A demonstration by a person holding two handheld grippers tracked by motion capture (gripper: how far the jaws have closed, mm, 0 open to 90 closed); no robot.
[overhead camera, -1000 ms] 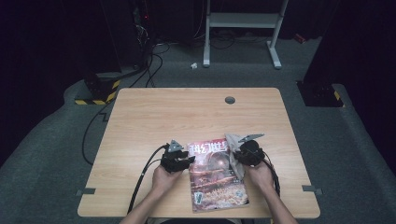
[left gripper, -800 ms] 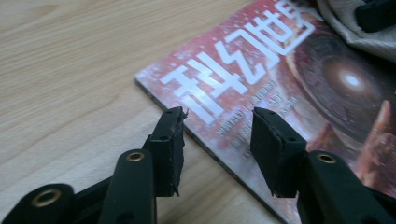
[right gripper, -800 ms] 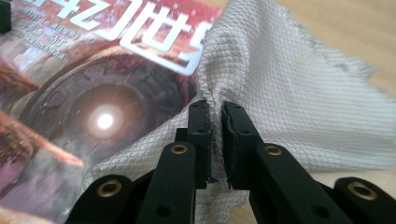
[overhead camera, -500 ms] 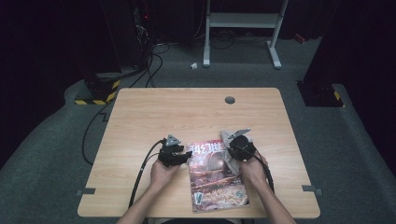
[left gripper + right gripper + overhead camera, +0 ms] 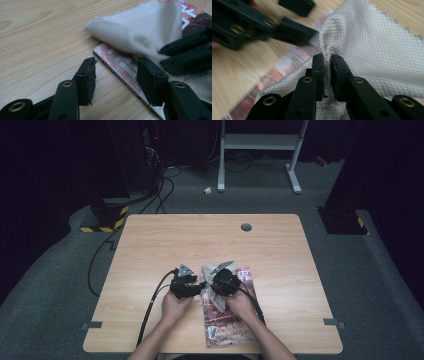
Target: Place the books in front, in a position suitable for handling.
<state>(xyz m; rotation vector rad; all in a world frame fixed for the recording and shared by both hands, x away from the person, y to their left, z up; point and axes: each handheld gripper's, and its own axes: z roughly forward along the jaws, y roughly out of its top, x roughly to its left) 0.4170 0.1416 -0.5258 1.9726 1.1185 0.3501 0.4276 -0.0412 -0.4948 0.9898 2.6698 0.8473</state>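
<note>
We hold the cloth (image 5: 372, 50) pinched in our right gripper (image 5: 327, 75) over the magazine (image 5: 120, 67), whose long axis runs toward the table's (image 5: 165, 240) near edge, while our left gripper (image 5: 116, 75), jaws just opened and empty, straddles the magazine's left edge.

- In the high view the table (image 5: 210, 245) is lit evenly from above, while the floor and the room around it sink into near black.
- Shadows on the tabletop are soft and short; the wood shows no glare.
- That view is slightly soft and grainy, so the print on the magazine (image 5: 227, 325) cannot be read.
- In the left gripper view the cloth (image 5: 140, 27) is smeared by motion blur, while the near jaws stay sharp.
- In the right gripper view the cloth's weave is crisp near the jaws, but the left gripper (image 5: 294, 17) and the magazine beneath are streaked with blur.
</note>
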